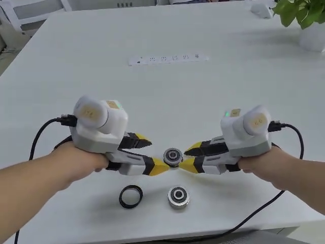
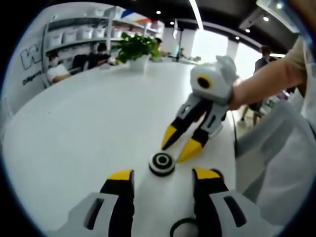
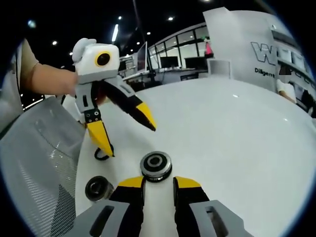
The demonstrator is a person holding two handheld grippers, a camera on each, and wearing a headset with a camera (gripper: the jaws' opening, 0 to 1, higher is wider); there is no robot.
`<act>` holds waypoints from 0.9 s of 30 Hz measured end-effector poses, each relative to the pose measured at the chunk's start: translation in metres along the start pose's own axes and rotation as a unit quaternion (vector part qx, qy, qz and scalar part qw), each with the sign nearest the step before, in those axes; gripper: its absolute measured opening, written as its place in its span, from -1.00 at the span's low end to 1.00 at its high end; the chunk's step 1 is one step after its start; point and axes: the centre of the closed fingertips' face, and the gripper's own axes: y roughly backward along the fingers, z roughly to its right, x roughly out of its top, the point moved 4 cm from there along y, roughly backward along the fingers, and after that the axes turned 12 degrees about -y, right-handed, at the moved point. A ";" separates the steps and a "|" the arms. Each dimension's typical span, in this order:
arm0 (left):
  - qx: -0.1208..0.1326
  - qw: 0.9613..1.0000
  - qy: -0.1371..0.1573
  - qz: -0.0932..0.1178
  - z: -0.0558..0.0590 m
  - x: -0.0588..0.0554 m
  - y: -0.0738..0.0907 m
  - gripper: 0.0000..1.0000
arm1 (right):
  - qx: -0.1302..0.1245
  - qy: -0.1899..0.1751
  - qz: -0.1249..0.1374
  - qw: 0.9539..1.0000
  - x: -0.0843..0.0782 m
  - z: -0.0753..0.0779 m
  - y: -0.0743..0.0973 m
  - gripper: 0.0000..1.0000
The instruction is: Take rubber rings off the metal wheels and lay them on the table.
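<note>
Both hands come in from the near edge of the desk [image 1: 162, 91], forearms low, and the two claws point at each other. The left hand [image 1: 76, 162] holds the left gripper [image 1: 156, 155] level, with its yellow-tipped jaws spread wide. The right hand [image 1: 264, 162] holds the right gripper [image 1: 186, 157] the same way; its jaws are also apart, though less so, and grip nothing.

Between the two sets of tips lies a dark-rimmed wheel [image 1: 172, 156], flat on the desk near the middle of the near edge and just ahead of the right gripper's jaws. Closer to that edge lie a loose rubber ring [image 1: 131, 196] and, beside it, a bare metal wheel [image 1: 178, 196].
</note>
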 end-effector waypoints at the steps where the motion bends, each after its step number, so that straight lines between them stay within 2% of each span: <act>1: -0.001 1.000 0.000 0.001 0.000 0.000 -0.001 -0.06 | 0.000 -0.001 0.000 1.000 0.000 0.000 -0.001 -0.60; 11: -0.006 1.000 -0.001 0.005 0.001 0.002 -0.014 -0.19 | 0.002 0.006 0.009 1.000 0.000 0.000 -0.003 -0.66; 15: 0.001 1.000 -0.011 0.009 -0.001 0.005 -0.017 -0.33 | 0.002 0.019 0.010 1.000 -0.001 0.000 -0.004 -0.72; 18: 0.002 1.000 -0.007 0.012 -0.001 0.007 -0.020 -0.39 | 0.001 0.014 0.012 1.000 -0.001 0.000 -0.005 -0.72; 27: -0.004 1.000 -0.020 0.000 0.002 0.002 -0.028 -0.50 | 0.000 0.020 0.015 1.000 -0.002 -0.001 -0.004 -0.73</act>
